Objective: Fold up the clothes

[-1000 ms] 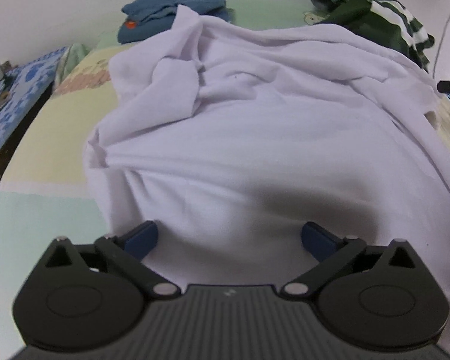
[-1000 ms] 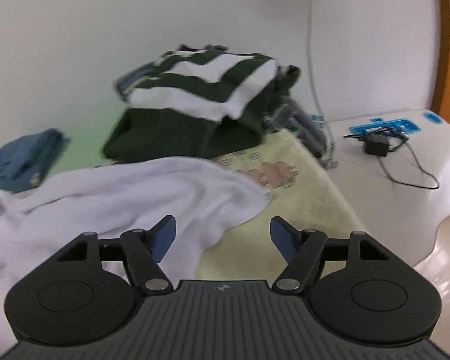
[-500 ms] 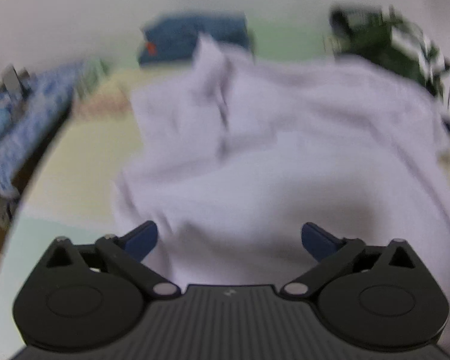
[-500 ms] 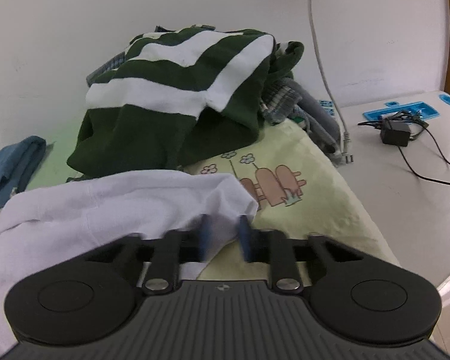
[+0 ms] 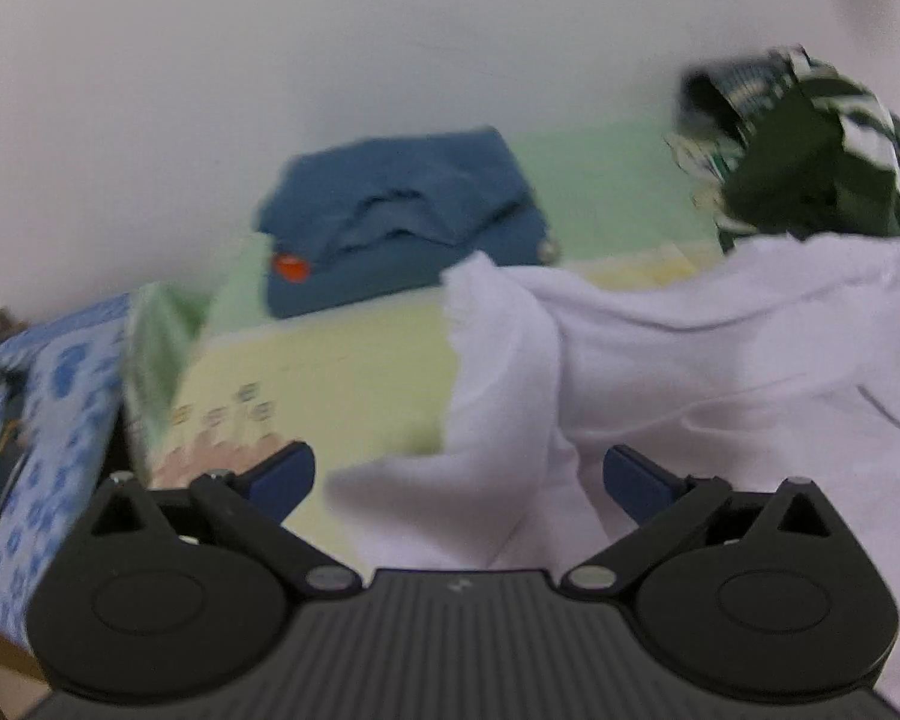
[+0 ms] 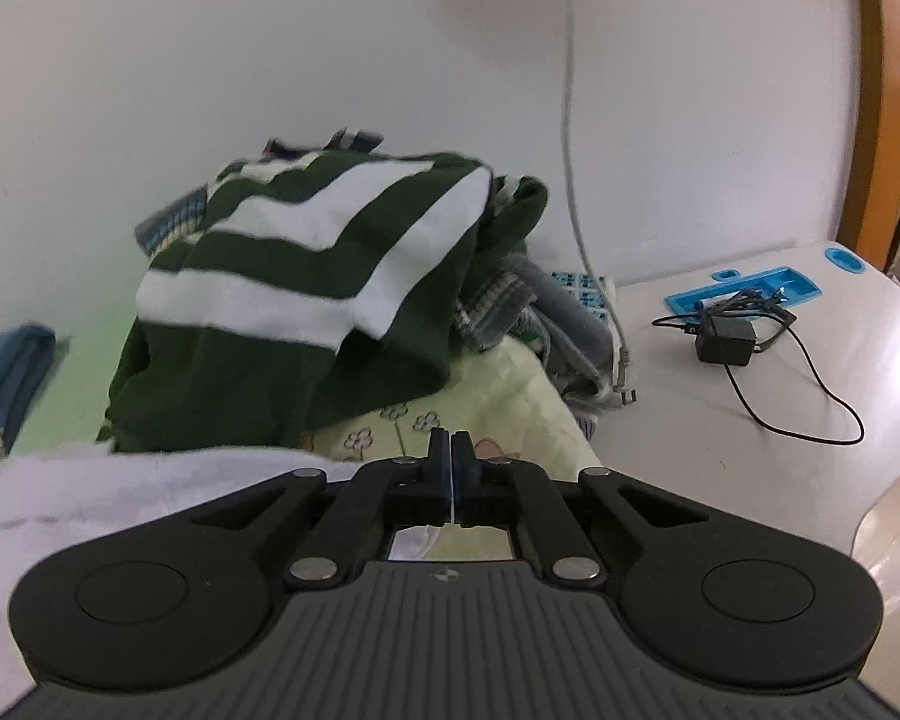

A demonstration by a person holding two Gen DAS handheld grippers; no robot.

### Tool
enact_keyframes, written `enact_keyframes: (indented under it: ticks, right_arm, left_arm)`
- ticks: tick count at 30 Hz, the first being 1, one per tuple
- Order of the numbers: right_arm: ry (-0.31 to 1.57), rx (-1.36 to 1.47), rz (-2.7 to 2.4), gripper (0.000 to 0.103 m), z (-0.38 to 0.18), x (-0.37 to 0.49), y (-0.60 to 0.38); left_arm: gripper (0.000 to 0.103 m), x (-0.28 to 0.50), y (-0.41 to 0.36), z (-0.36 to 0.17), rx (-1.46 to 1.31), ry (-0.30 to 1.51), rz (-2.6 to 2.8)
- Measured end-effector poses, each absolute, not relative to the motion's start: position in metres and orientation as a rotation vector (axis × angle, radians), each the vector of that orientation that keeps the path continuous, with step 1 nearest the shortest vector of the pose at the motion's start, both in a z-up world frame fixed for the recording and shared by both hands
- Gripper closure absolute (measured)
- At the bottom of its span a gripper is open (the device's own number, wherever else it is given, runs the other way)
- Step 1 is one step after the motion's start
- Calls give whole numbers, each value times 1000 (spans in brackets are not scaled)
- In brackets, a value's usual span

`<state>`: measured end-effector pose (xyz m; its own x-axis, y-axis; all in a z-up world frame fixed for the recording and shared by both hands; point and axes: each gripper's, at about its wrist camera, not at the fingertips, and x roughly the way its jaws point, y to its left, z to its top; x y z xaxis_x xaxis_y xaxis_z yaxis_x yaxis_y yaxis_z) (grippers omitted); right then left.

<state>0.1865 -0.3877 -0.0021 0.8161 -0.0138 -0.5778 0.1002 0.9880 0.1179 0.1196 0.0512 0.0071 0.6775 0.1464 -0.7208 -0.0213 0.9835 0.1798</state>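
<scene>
Hovering low over the bed, the left gripper (image 5: 459,480) has swung leftward since a second ago; its view, then filled with cloth, now shows the white garment (image 5: 720,372) beneath and to the right of its blue fingertips (image 5: 285,471), which stand wide apart and hold nothing. A folded blue garment (image 5: 402,216) lies ahead of it. Further right, the right gripper (image 6: 452,450) has just closed, pads pressed together with a scrap of white fabric showing beneath them, likely pinching the garment's corner. A striped green pile (image 6: 306,276) sits beyond. Both grippers tilt downward, so one corner seems secured for folding.
</scene>
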Motion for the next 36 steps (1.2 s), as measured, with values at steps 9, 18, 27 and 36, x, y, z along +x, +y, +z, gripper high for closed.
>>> enact_keyframes:
  ticks: [9, 18, 27, 36]
  right_arm:
    - [633, 93, -25, 38, -17, 183, -362]
    - [706, 112, -46, 90, -45, 215, -347]
    - [518, 231, -78, 98, 7, 227, -360]
    - [624, 84, -159, 98, -30, 261, -352]
  left_arm:
    - [61, 161, 69, -18, 143, 876, 88]
    - [93, 179, 120, -6, 161, 849, 228]
    - [81, 201, 130, 16, 158, 803, 218]
    - [69, 208, 122, -18, 266, 863, 234]
